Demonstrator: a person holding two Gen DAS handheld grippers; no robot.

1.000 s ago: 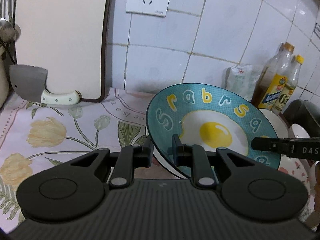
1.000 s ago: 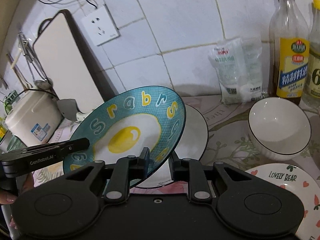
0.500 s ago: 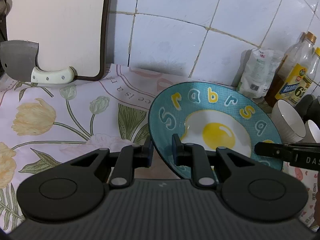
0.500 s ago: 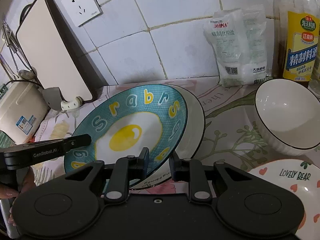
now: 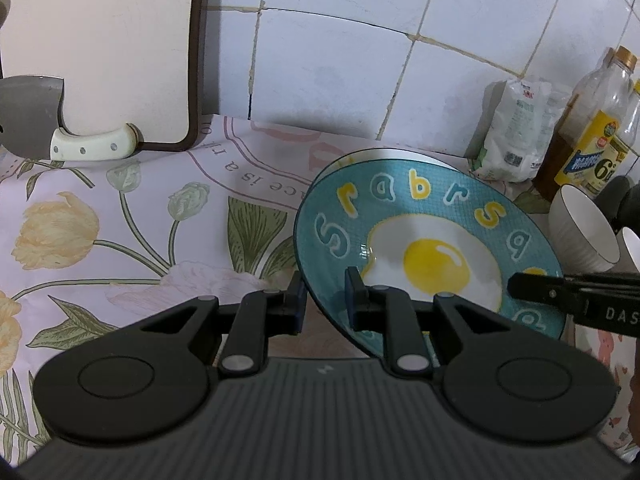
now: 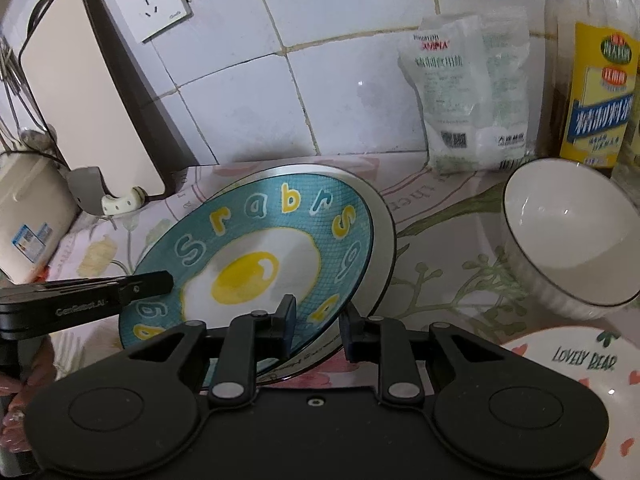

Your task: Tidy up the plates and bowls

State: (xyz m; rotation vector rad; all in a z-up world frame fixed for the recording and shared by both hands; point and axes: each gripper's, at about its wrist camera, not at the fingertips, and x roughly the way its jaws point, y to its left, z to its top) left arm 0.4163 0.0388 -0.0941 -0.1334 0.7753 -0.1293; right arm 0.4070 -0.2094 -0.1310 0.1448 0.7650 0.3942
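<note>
A: Where's the teal plate point(image 5: 420, 216)?

B: Lying on a white plate point(image 6: 382, 220), on the floral cloth point(image 5: 120, 240) near the tiled wall. It's round, so no long axis. Face up, tipped a little. The near rim sits higher and the far rim is down on the white plate.

A: Grips?

B: Left gripper point(image 5: 323, 306) is clamped on the near-left rim, one finger above and one below. Right gripper point(image 6: 316, 322) straddles the near-right rim. Its jaws are opening, with the rim between them and a gap showing at the right finger.

A: Writing?

B: Letters ring the plate, "S r a b r s", then what look like a 9 and a 6, around a fried-egg picture. The heart plate point(image 6: 580, 372) at lower right reads "LOVELY BEAR". The left gripper's side says "GenRobot.AI". The right one shows "DAS", cut off. The cloth has a curved line of script, partly readable as "ce is a". The bottle point(image 6: 592, 72) and the bag point(image 6: 468, 92) carry Chinese print, too blurred to read.

A: Other dishes?

B: A white bowl point(image 6: 568, 232) with a dark rim, right of the stack and apart from it.
</note>
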